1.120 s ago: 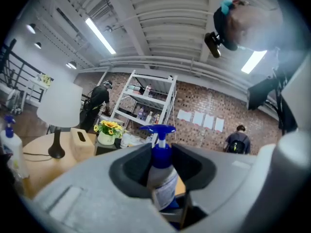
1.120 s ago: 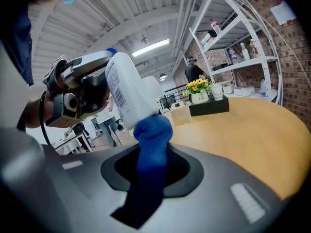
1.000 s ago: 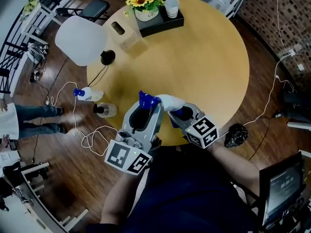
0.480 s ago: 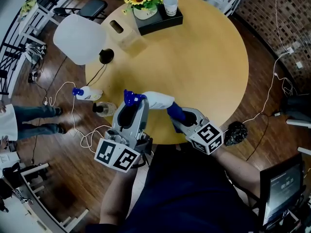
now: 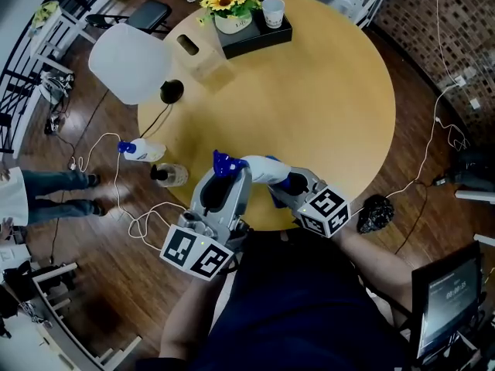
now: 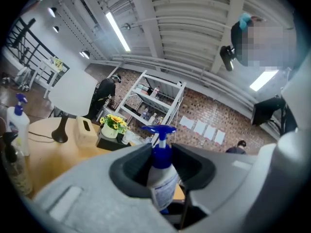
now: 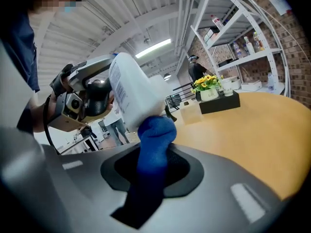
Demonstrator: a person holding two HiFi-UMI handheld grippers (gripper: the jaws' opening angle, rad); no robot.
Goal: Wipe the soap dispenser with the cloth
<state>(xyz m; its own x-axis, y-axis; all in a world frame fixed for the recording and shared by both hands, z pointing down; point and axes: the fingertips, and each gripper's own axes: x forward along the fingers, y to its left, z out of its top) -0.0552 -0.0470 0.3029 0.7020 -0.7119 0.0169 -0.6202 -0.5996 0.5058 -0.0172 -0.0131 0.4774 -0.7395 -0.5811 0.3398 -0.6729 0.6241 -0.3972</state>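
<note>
Soap dispenser (image 5: 263, 167) clamped in left gripper (image 5: 225, 175), above near edge of table (image 5: 332, 91) — right gripper (image 5: 289, 182) pinching cloth (image 7: 154, 135) against its base

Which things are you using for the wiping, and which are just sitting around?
In use:
- soap dispenser, held by the left gripper
- blue cloth, held by the right gripper

Just sitting around:
- sunflower pot
- paper cup
- tissue box
- lamp
- blue-topped bottle
- black-capped bottle
</note>
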